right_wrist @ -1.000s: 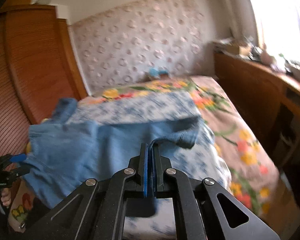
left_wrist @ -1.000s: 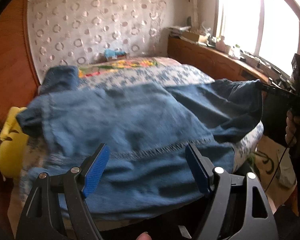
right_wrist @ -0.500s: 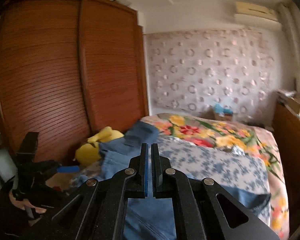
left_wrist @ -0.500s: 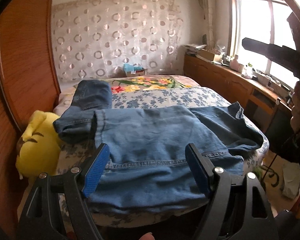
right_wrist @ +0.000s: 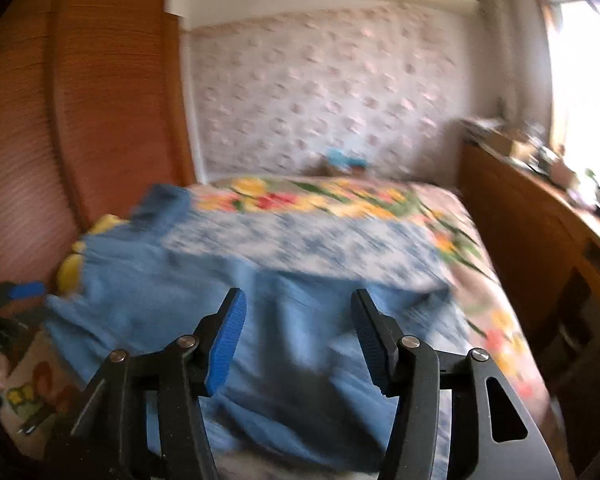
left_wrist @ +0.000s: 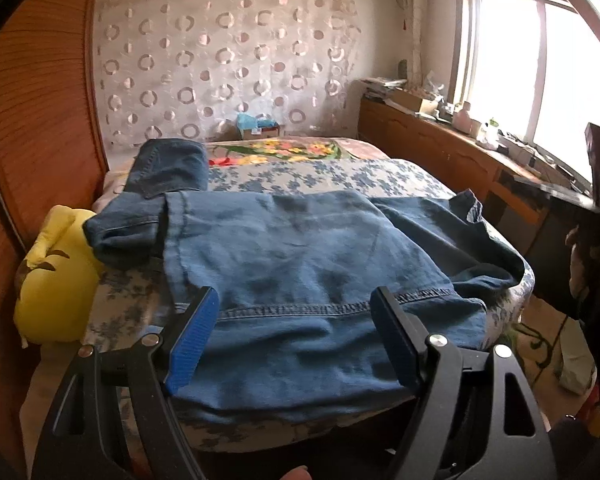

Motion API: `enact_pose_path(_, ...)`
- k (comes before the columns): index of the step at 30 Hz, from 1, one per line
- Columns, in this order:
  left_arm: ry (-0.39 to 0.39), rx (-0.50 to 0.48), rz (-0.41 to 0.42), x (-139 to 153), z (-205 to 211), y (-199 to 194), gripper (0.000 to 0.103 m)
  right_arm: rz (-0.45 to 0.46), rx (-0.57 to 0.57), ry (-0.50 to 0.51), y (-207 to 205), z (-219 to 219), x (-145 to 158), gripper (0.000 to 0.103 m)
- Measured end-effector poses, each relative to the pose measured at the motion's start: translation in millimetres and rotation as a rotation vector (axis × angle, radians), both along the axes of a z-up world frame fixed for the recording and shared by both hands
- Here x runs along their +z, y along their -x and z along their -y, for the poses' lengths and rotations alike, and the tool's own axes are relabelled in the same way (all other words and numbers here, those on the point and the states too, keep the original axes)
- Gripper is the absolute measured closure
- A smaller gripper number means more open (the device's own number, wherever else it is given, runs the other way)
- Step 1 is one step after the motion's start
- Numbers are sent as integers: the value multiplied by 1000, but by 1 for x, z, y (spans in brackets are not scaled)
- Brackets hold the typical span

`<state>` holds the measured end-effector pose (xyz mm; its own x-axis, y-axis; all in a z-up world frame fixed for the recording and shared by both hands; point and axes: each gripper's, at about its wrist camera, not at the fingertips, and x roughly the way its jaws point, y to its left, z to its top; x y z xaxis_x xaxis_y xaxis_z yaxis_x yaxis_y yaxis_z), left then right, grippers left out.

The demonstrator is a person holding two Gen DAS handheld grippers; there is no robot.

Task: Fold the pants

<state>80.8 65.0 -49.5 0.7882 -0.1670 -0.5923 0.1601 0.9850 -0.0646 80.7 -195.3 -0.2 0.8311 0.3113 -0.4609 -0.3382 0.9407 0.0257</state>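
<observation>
Left tool (left_wrist: 294, 336): jaws spread wide, blue pads (left_wrist: 192, 344) to either side of the near hem of the pants, nothing pinched between them, held just above the near edge of the bed. Right tool (right_wrist: 298, 340): jaws have just been opening and now stand apart, released, no cloth between the pads; its view is blurred. Pants (left_wrist: 300, 264): blue denim, lying flat across the near end of the bed (left_wrist: 332, 172), the stitched hem nearest the left tool and hanging slightly over the mattress edge; one leg is doubled back at the far left, its end resting on the bedcover, and a loose fold of darker denim trails off toward the right edge of the mattress. In the right wrist view the same pants (right_wrist: 228, 300) spread from the left edge of the bed toward the middle. Bedcover: blue-and-white floral print near, a bright yellow, red and green flower print farther back. Yellow plush toy (left_wrist: 56, 272): wedged at the left between the bed and the wooden wardrobe (left_wrist: 32, 128). Wall (left_wrist: 228, 72) beyond the bed: pale, patterned with rings. Small blue item (left_wrist: 252, 122) against that wall at the far end of the bed. Wooden sideboard (left_wrist: 440, 148) along the right, cluttered on top, under a bright window (left_wrist: 540, 68).
</observation>
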Motion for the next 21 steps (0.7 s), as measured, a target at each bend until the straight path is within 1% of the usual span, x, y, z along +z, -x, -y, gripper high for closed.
enact_pose_path(2, 1, -12, -4, -2, 5, -1, 24, -47, -59, 3, -2, 16, -13, 46)
enact_pose_path(4, 0, -22, -8, -3, 10, -2, 24, -88, -85, -5, -4, 29, -26, 46)
enact_pose_path(6, -3, -32, -13, -5, 14, -3, 24, -123, -70, -12, -5, 29, -33, 46)
enact_pose_path(9, -10, -40, -22, -7, 19, -4, 24, -147, -21, -8, -3, 15, -40, 46)
enact_pose_path(12, -12, -44, -28, -8, 20, -5, 24, -157, -2, 34, -11, 1, -47, 46)
enact_pose_path(14, -11, -44, -29, -8, 20, -5, 24, -181, -13, 53, -29, 6, -56, 46)
enact_pose_path(15, -9, -43, -31, -9, 20, -5, 24, -196, -23, 64, -41, 10, -60, 49)
enact_pose_path(16, -9, -42, -32, -9, 20, -6, 24, -214, -34, 66, -46, 13, -64, 60)
enact_pose_path(17, -8, -40, -34, -10, 19, -5, 24, -236, -32, 59, -54, 15, -64, 97)
enact_pose_path(18, -8, -39, -36, -11, 18, -5, 24, -257, -36, 45, -61, 18, -64, 98)
enact_pose_path(19, -8, -35, -38, -13, 17, -5, 24, -250, -38, 16, -59, 26, -60, 99)
enact_pose_path(21, -1, -29, -40, -15, 14, -4, 24, -214, -27, -34, -58, 29, -42, 100)
